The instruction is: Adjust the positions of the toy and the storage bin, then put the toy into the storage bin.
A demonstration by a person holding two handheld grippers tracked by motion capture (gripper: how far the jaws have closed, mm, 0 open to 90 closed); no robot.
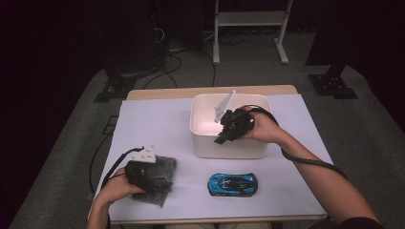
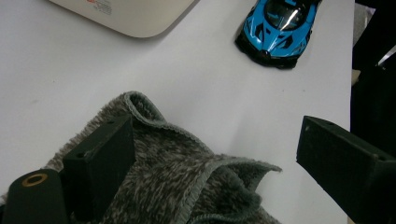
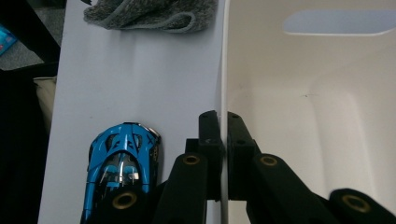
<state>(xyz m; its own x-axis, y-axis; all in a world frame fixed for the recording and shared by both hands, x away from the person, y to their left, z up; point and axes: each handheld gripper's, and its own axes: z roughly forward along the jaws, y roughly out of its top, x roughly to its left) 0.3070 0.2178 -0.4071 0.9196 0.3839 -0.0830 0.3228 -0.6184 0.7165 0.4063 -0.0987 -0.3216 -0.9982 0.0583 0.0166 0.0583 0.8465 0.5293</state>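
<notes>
A white plastic bin (image 1: 229,145) stands at the middle back of the white table. My right gripper (image 1: 223,137) is shut on its front wall, one jaw inside and one outside, as the right gripper view (image 3: 223,122) shows against the bin wall (image 3: 327,116). A blue toy car (image 1: 232,184) lies in front of the bin and appears below the jaws (image 3: 121,168). My left gripper (image 1: 152,182) stands open over a crumpled grey cloth (image 1: 165,167). In the left gripper view (image 2: 217,140), one jaw rests on the cloth (image 2: 163,182) and the other hangs off its edge.
The table cover (image 1: 157,124) is bare at the back left. The car (image 2: 278,28) and a corner of the bin (image 2: 135,16) lie beyond the cloth. A white metal stand (image 1: 250,21) and cables sit on the floor behind the table.
</notes>
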